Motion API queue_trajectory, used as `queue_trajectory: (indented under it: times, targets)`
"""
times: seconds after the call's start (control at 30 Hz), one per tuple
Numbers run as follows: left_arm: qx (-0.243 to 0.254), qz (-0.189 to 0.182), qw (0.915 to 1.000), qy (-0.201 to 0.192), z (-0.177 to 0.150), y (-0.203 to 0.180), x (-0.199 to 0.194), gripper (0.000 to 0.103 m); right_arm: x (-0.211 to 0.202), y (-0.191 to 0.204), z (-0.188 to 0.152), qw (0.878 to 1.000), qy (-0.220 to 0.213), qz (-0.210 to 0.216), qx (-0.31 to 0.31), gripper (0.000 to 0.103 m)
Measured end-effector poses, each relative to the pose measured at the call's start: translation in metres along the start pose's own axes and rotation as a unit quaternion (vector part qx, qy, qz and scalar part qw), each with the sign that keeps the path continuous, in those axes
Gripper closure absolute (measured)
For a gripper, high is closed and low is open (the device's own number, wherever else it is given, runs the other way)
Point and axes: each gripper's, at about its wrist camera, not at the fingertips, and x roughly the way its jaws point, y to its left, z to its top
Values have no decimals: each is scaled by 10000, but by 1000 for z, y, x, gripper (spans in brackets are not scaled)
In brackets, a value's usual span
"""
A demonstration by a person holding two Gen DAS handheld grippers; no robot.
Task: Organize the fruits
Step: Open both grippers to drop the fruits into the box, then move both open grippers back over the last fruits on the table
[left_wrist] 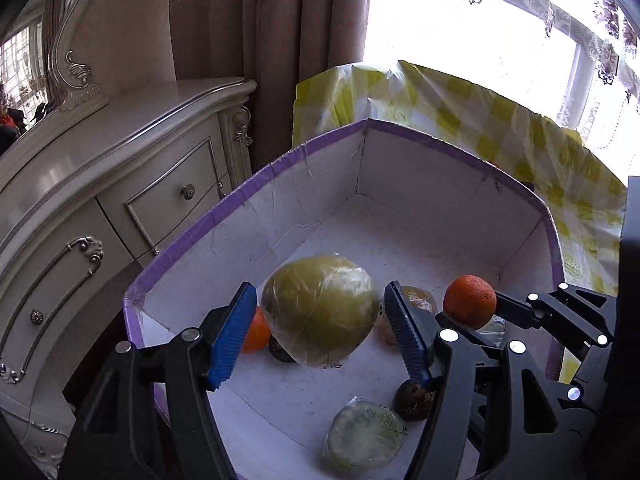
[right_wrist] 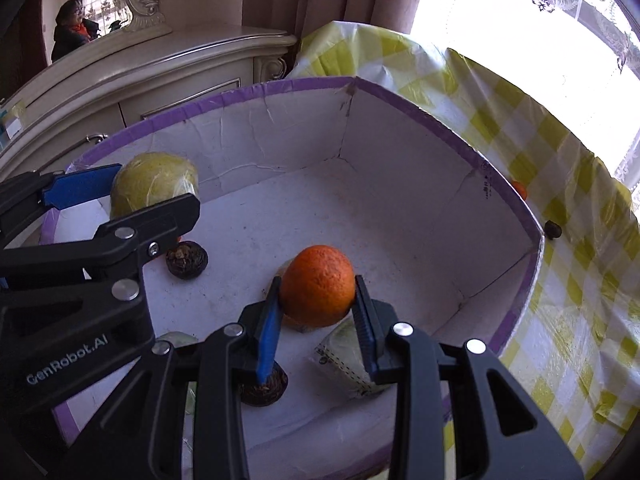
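Fruit box (left_wrist: pixel 256 184) on checked cloth (right_wrist: pixel 560 184). Left gripper (left_wrist: pixel 320 332), jaws apart, empty, straddles wrapped pomelo (left_wrist: pixel 320 308) without touching it: judged heavy, its film slippery, best taken across its widest girth. Right gripper (right_wrist: pixel 318 312), clamped on orange (right_wrist: pixel 318 288), holds it over the box floor; firm, light, rough-skinned, gripped at mid-height. Counted: one pomelo, three oranges (one in the box, one outside), three dark fruits in the box, one on the cloth, several wrapped pale pieces
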Motion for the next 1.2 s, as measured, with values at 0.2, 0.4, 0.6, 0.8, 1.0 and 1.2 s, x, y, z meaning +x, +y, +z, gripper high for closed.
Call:
queue_trajectory:
  times: [0.2,0.4,0.6,0.8,1.0,1.2]
  targets:
    - [-195,-67,9998,3,2,6,-4,17,1,6,0,10000,32,-70,-54,28]
    - [-165,289,9994,-97,6,1,-6,17,-14,-8,-2,9994,-278,143,176,27]
    - [-12,663,9853,-1573,11,-31,-63,17,-62,-56,-24,9848,-1500,345,803,21]
    - [812,64,9598,-2686,8,-121,-99,16,-93,-164,-73,9424,-2369,-34,2361,11]
    - [1548,-1219,9599,-1996,1,-232,-55,14,-60,-275,-115,9234,-1933,-961,3173,11]
    - [2188,-1964,9457,-1387,-13,-317,21,14,-7,-365,-126,9282,-1339,-1498,3132,11]
